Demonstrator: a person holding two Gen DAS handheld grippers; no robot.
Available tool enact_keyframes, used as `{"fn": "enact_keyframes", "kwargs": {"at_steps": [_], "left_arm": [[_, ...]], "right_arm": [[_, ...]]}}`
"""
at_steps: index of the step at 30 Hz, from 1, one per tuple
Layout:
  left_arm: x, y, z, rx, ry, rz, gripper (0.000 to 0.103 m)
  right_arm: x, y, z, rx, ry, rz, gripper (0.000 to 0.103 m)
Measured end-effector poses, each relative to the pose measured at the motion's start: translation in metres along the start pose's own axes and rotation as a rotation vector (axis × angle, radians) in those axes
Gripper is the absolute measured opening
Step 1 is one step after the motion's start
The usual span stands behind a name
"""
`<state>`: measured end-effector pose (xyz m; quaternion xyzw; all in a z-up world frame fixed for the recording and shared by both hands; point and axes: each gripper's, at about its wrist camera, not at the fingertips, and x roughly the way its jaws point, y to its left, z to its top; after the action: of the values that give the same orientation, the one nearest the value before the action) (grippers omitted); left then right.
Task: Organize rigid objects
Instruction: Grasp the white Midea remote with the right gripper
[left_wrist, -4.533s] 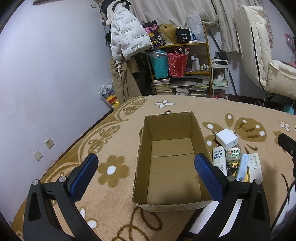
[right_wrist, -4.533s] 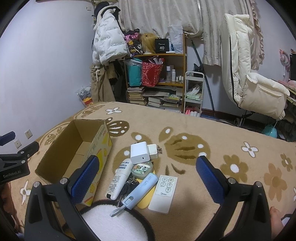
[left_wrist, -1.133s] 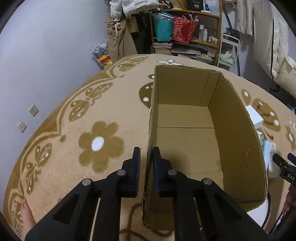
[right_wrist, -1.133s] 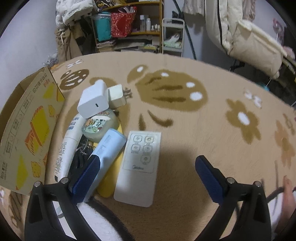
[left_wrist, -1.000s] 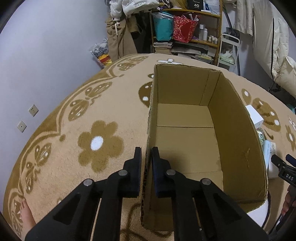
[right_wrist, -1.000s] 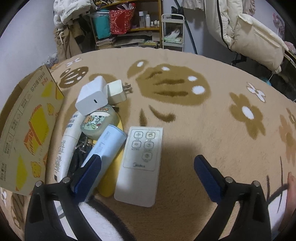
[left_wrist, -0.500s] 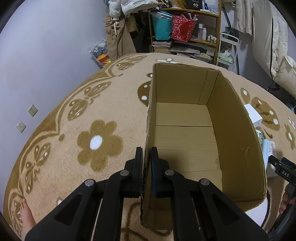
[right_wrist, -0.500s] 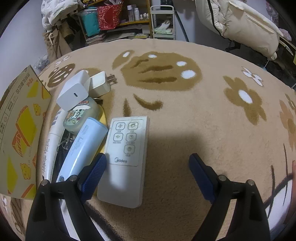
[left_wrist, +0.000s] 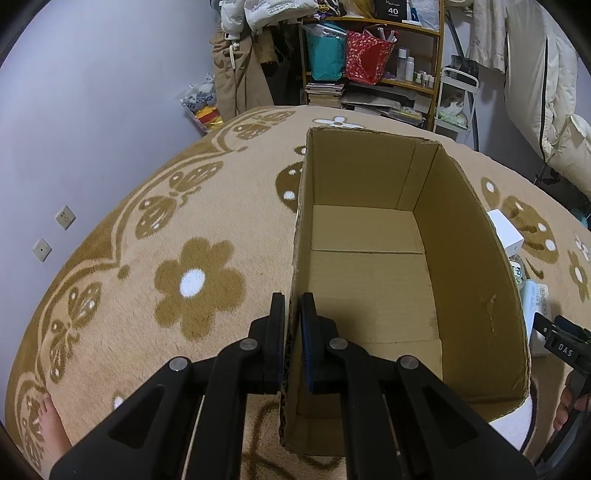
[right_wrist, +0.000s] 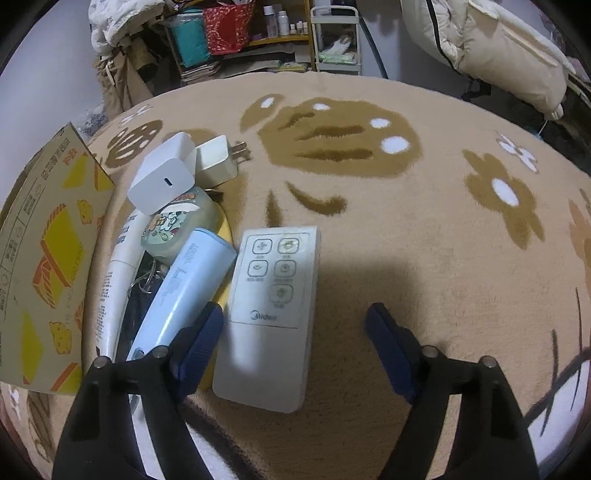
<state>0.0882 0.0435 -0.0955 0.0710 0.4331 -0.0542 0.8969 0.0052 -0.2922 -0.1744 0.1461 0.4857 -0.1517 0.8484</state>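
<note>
The right tongs (right_wrist: 293, 334) are closing around the remote (right_wrist: 271, 314), having come down over it from higher up a few seconds back. Its near end now lies between the blue pads, which do not yet touch it: the left pad is just beside its edge, the right pad still apart. So the remote looks to be the first thing to go.

The left tongs (left_wrist: 291, 325) stay pinched tight on the near left wall of the box (left_wrist: 476, 258), steadying it as they did a second ago. The box stands empty on the rug (left_wrist: 147, 221).

Just left of the remote lies the rest of the pile: a pale blue case (right_wrist: 184, 288), a white tube (right_wrist: 118, 280), a round tin (right_wrist: 177, 225), and two chargers (right_wrist: 162, 181) beyond. The box stands beside them, so the carry should be short.
</note>
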Motion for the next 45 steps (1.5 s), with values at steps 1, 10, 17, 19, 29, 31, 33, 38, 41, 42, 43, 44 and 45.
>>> {"fn": "enact_keyframes", "kwargs": {"at_steps": [1, 10, 17, 19, 29, 31, 33, 38, 41, 42, 43, 44, 45], "left_arm": [[0.0, 0.0, 0.0, -0.002, 0.0, -0.001, 0.007], [0.0, -0.001, 0.0, -0.004, -0.009, 0.009, 0.008], [0.001, -0.001, 0.0, -0.014, -0.012, 0.014, 0.008], [0.001, 0.0, 0.0, -0.016, -0.013, 0.012, 0.008], [0.002, 0.002, 0.0, -0.049, -0.009, -0.001, 0.008], [0.002, 0.001, 0.0, -0.048, -0.01, 0.001, 0.008], [0.002, 0.0, 0.0, -0.043, -0.012, 0.004, 0.008], [0.001, 0.002, 0.0, -0.044, -0.01, 0.002, 0.008], [0.001, 0.002, 0.001, -0.042, -0.007, -0.003, 0.008], [0.0, 0.002, 0.001, -0.042, -0.008, -0.004, 0.008], [0.0, 0.002, 0.001, -0.044, -0.008, -0.004, 0.008], [0.001, 0.002, 0.001, -0.044, -0.007, -0.004, 0.008], [0.0, 0.002, 0.001, -0.044, -0.007, -0.004, 0.008]], "right_arm": [[0.0, 0.001, 0.001, -0.008, -0.006, 0.008, 0.07], [0.005, 0.015, 0.0, -0.061, 0.012, -0.016, 0.066], [0.005, 0.012, -0.002, -0.05, 0.0, -0.017, 0.063], [0.004, 0.011, -0.001, -0.041, -0.002, -0.022, 0.054], [0.011, 0.014, -0.003, -0.049, 0.007, -0.061, 0.053], [0.011, 0.012, -0.003, -0.034, 0.006, -0.056, 0.052], [0.01, 0.008, -0.002, -0.012, 0.003, -0.034, 0.052], [0.0, -0.019, 0.0, 0.169, -0.04, 0.102, 0.052], [-0.007, -0.029, 0.0, 0.215, -0.056, 0.107, 0.052], [-0.008, -0.03, 0.0, 0.218, -0.059, 0.105, 0.052], [-0.009, -0.031, 0.0, 0.225, -0.061, 0.106, 0.052], [-0.011, -0.032, 0.001, 0.235, -0.066, 0.113, 0.052], [-0.013, -0.032, 0.002, 0.236, -0.07, 0.12, 0.052]]}}
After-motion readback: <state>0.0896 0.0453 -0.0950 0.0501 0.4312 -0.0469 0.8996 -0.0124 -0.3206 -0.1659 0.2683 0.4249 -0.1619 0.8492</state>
